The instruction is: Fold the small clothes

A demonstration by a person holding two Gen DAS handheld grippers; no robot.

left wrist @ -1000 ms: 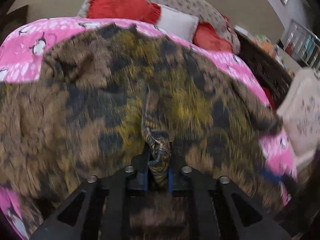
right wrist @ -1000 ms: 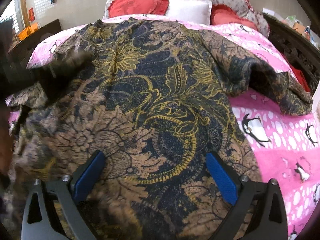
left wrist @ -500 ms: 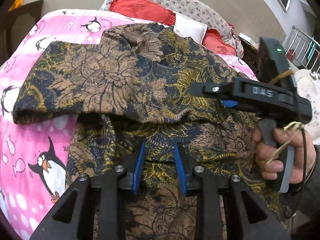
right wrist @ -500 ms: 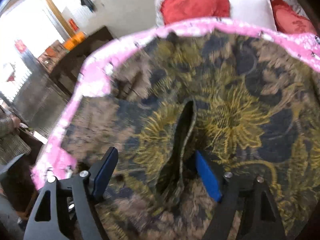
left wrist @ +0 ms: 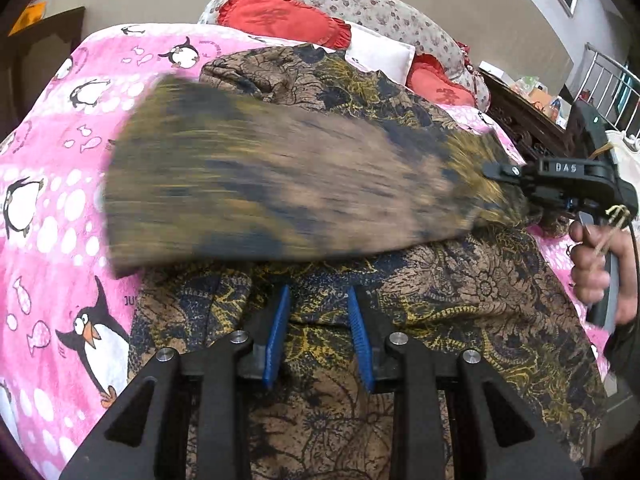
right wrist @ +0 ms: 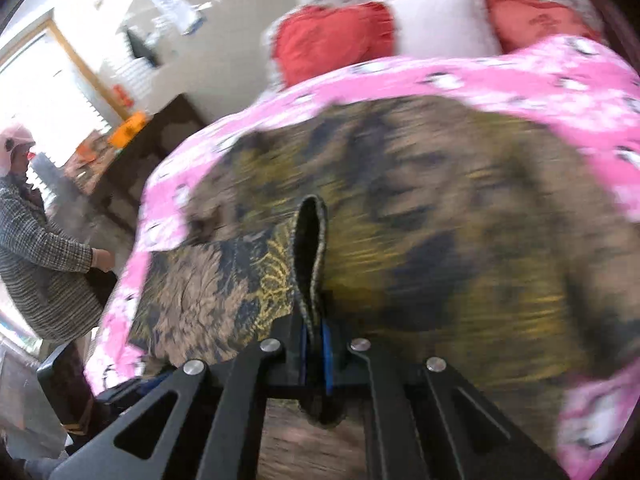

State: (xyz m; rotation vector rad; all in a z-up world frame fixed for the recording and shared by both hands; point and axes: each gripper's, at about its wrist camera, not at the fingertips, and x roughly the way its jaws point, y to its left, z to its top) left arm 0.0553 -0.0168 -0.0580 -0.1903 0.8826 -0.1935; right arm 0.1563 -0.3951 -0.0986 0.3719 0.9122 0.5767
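A brown, navy and yellow batik shirt [left wrist: 460, 292] lies on the pink penguin bedsheet [left wrist: 52, 200]. My left gripper [left wrist: 318, 300] is open just above the shirt's near part, holding nothing. My right gripper [right wrist: 314, 332] is shut on a fold of the shirt's edge [right wrist: 312, 248]. In the left wrist view the right gripper [left wrist: 532, 196] holds a blurred flap of the shirt [left wrist: 280, 184] lifted across the garment. The rest of the shirt [right wrist: 460, 248] is blurred in the right wrist view.
Red pillows [left wrist: 280, 16] and a white pillow [left wrist: 380, 50] lie at the head of the bed. A dark wooden bed frame [left wrist: 524, 120] runs along the right. A person in a grey coat [right wrist: 36, 256] stands left of the bed by a dark table [right wrist: 132, 148].
My left gripper let go of the shirt and opened. My right gripper closed on a fold of the shirt's edge and is swinging the flap across the garment.
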